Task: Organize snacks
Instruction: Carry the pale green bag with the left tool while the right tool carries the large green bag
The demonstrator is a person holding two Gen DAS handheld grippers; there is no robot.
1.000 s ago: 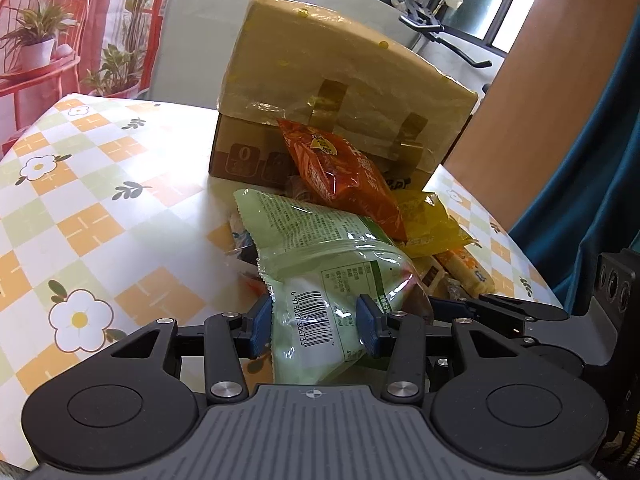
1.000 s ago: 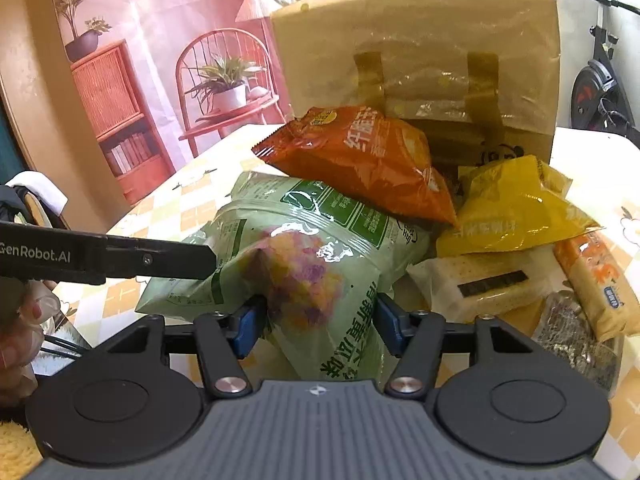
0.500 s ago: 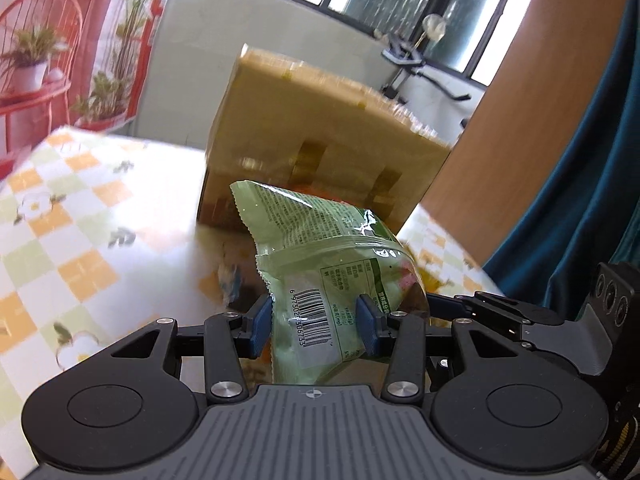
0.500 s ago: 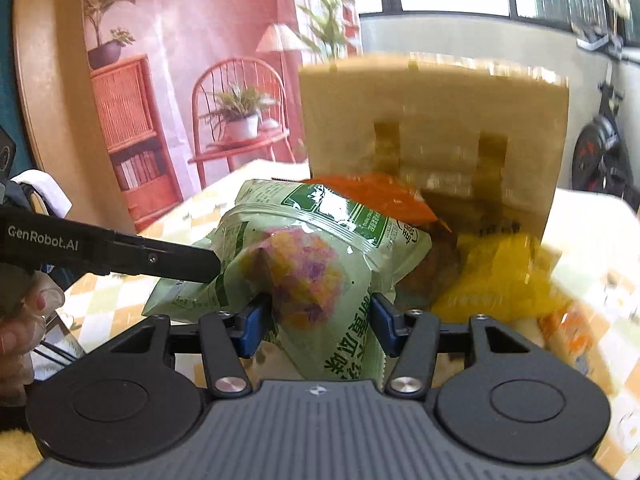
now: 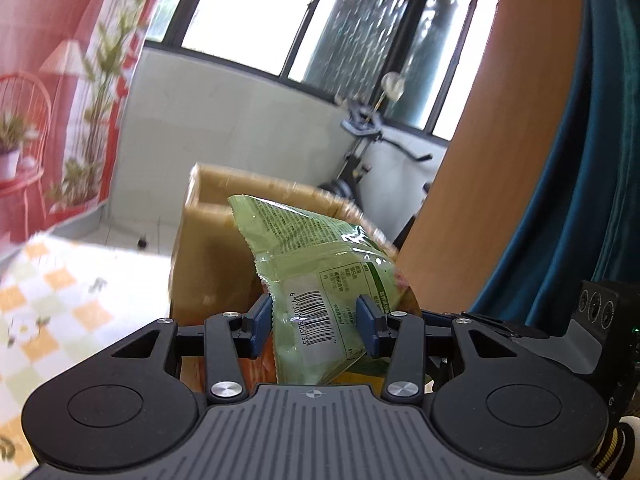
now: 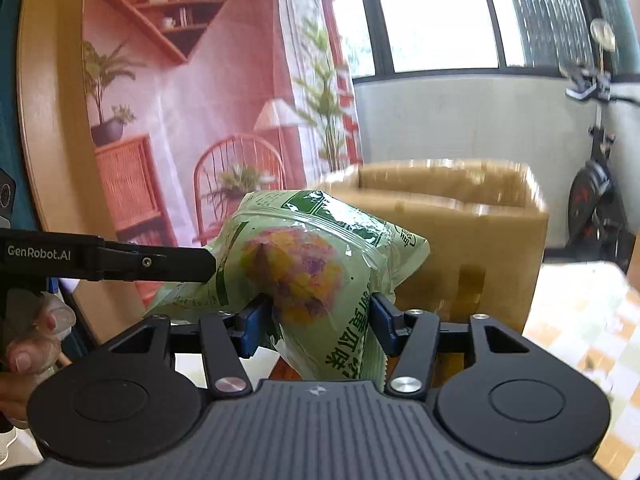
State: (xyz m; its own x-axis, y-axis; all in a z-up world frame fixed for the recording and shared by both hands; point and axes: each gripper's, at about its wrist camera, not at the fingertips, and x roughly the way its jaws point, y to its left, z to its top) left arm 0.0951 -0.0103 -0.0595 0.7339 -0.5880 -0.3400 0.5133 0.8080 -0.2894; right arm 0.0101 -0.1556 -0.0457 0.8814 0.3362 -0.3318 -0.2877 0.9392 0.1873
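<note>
Behind the open cardboard box [image 6: 472, 240], pale wall and bright windows blur. I hold one glossy, crinkled green bag [image 5: 320, 280] in front of that box: my left gripper [image 5: 316, 324] pinches its barcoded end, my right gripper [image 6: 320, 320] squeezes its puffy printed middle. Checked tablecloth [image 5: 60, 300] lies left of the box.

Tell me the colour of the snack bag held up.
Light green plastic snack bag, purple-yellow picture; best in right wrist view.

Cardboard box [image 5: 208, 248] — blurred, lower front hidden.
</note>
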